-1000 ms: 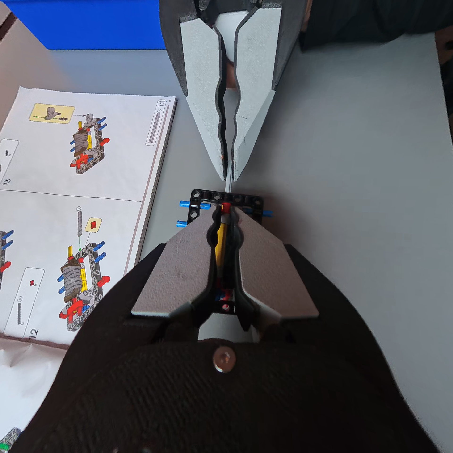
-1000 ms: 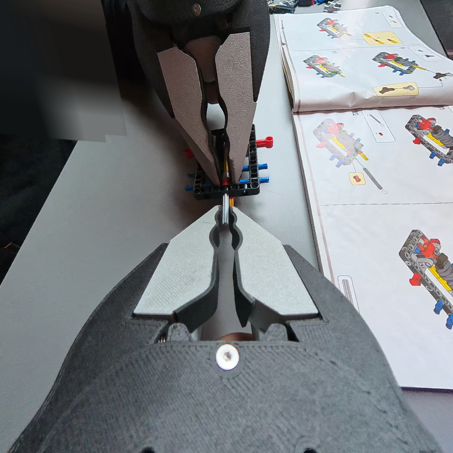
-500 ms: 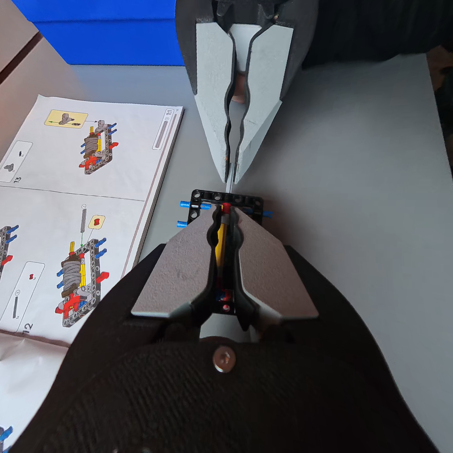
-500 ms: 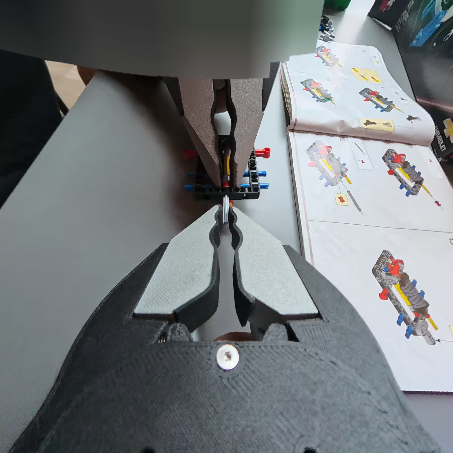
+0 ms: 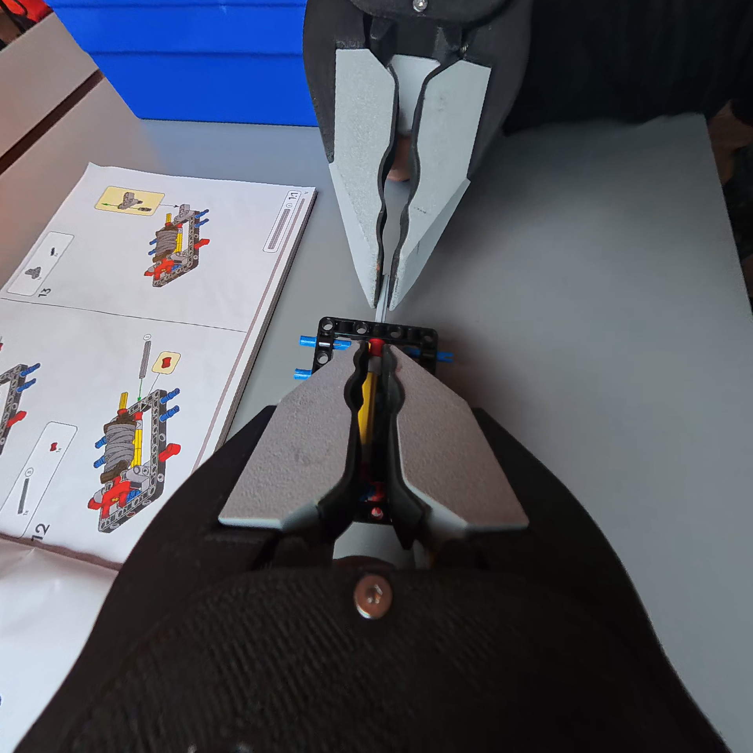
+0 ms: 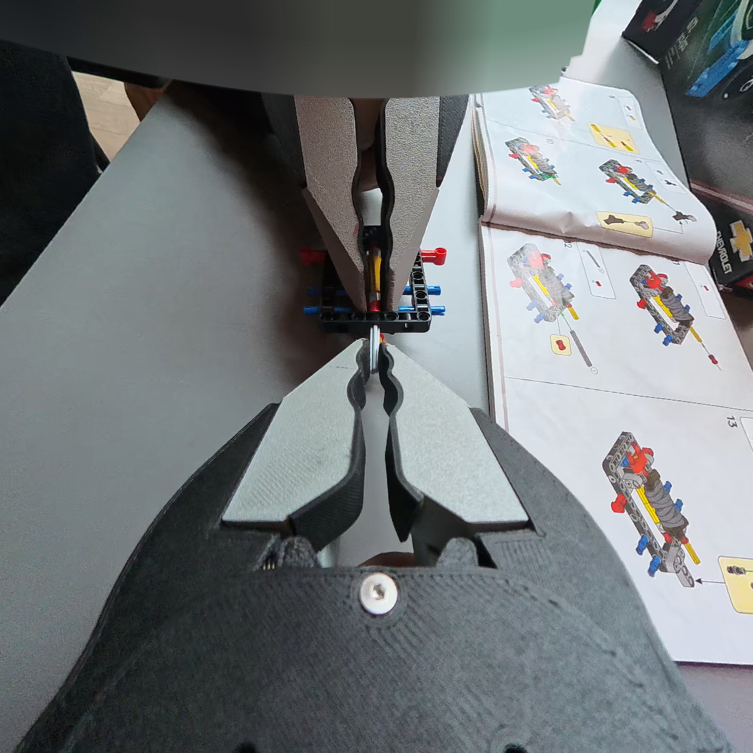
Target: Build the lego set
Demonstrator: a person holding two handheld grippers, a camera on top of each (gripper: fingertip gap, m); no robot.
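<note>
The black lego frame (image 5: 377,332) lies flat on the grey table (image 5: 570,326), just above centre in the left wrist view and centre in the right wrist view. It is a light, rigid plastic rectangle. Blue pins (image 6: 313,311) and red connectors (image 6: 434,256) stick out of its long sides, and these would likely snag or pop off if squeezed, so the plain beams are the safer hold. Its long axis runs straight up the frame in both views. A yellow axle (image 5: 368,391) lies along that axis inside it.

The left tongs (image 5: 375,354) are closed narrowly over the frame's middle. The right tongs (image 6: 373,352) pinch a thin grey axle (image 6: 374,346), stiff and slippery-looking, aimed lengthwise into the frame's end beam. An open instruction booklet (image 6: 611,326) lies right of centre.
</note>
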